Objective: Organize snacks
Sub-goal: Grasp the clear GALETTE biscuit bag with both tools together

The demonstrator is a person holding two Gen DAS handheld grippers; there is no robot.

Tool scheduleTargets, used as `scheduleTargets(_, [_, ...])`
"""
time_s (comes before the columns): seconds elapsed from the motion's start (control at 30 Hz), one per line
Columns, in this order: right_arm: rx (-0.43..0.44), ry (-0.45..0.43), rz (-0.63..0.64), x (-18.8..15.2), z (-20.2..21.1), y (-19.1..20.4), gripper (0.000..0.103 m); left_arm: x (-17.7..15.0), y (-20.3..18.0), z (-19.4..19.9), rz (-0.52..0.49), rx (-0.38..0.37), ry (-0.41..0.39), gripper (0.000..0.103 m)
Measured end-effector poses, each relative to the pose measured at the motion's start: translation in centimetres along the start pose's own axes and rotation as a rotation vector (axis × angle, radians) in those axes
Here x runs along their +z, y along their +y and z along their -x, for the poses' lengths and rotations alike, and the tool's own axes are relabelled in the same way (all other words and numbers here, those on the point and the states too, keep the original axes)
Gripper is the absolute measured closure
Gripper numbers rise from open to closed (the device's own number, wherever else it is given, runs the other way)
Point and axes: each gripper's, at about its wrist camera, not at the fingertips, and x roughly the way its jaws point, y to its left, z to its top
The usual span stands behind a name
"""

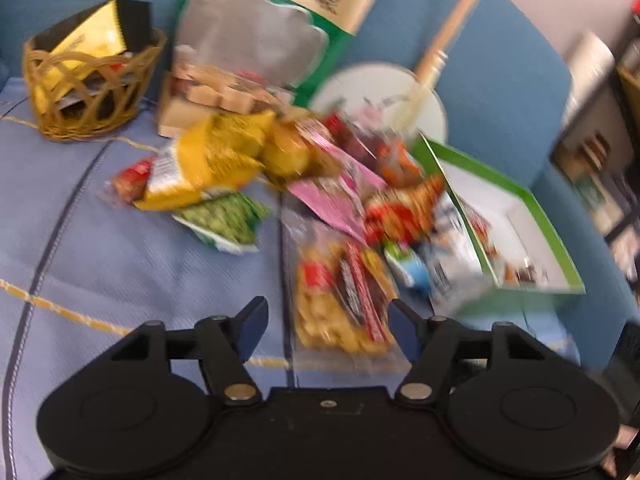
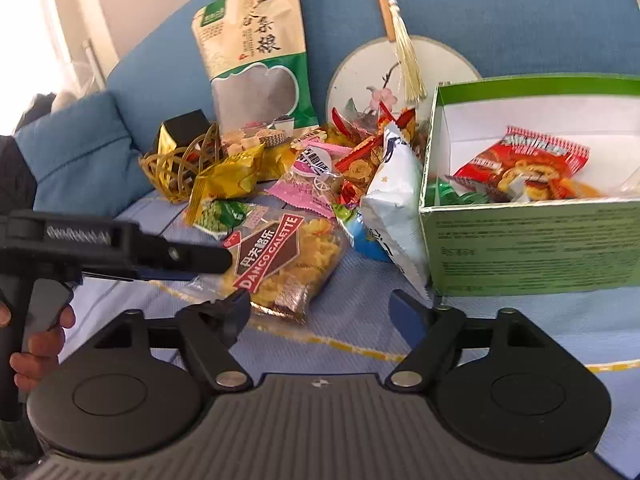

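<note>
Left wrist view: the picture is motion-blurred, so no print reads clearly. The left tool (image 1: pixel 328 322) hangs over a pale blue striped sofa seat (image 1: pixel 100 248), its jaws spread wide with nothing gripped; the near end of a clear packet of yellow biscuits (image 1: pixel 340 300) lies below the gap between them. Behind it a heap of snack packets (image 1: pixel 304 172) sprawls across the middle of the seat: yellow, pink, red and a green pea packet (image 1: pixel 224 220). At the back left stands a woven basket (image 1: pixel 92 84) holding a black and gold box. A tall beige and green pouch (image 1: pixel 264 32) leans on the blue backrest, and a round fan (image 1: pixel 380 92) rests beside it. At the right edge lies a green-edged box (image 1: pixel 520 240); what is inside it is too smeared to name.

Right wrist view: this picture is sharp. The biscuit packet (image 2: pixel 280 264) bears a brown and red band reading "DANCO GALETTE" with Chinese characters. The pouch (image 2: pixel 256 52) carries large Chinese brush writing and a clear window. The right tool (image 2: pixel 320 312) also stands wide open and empty, hovering over bare seat between the biscuit packet and the green box (image 2: pixel 536 248). That box, printed with fine text on its front wall, holds a red snack packet (image 2: pixel 524 168) and green wrappers. A white and blue bag (image 2: pixel 396 208) leans just beside its left wall. The left tool (image 2: pixel 192 256) reaches in from the left, held by a hand (image 2: pixel 36 340), its tip over the biscuit packet. A blue cushion (image 2: pixel 76 148) sits at the sofa's left end.
</note>
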Motion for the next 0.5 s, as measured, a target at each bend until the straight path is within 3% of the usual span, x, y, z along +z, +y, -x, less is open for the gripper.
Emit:
scheduleTargets(0.07, [0.026, 0.01, -0.034, 0.1, -0.8, -0.2, 0.0, 0.6, 0.6, -0.6, 0.021, -0.017, 0.014, 0.021])
scheduleTargets(0.2, [0.056, 0.018, -0.077, -0.2, -1.5, -0.4, 0.002, 1.0, 0.3, -2.0, -0.029, -0.016, 0.062, 0.051])
scheduleTargets(0.37, [0.06, 0.011, -0.1, -0.2, -2.4, 0.0, 0.006, 0.5, 0.4, -3.0, -0.014, -0.005, 0.075, 0.052])
scheduleTargets(0.4, [0.058, 0.009, -0.095, -0.3, -2.5, 0.2, 0.012, 0.4, 0.2, -3.2, -0.018, 0.0, 0.066, 0.056])
scheduleTargets(0.43, [0.082, 0.017, -0.096, -0.2, -2.6, 0.3, 0.034, 0.4, 0.0, -3.2, -0.021, 0.0, 0.066, 0.06])
scheduleTargets(0.47, [0.087, 0.028, -0.102, -0.1, -2.4, 0.4, 0.037, 0.4, -0.1, -3.2, -0.022, 0.007, 0.063, 0.065])
scheduleTargets(0.5, [0.078, 0.029, -0.09, 0.0, -2.1, 0.6, 0.048, 0.2, -0.4, -2.8, -0.028, 0.02, 0.059, 0.07])
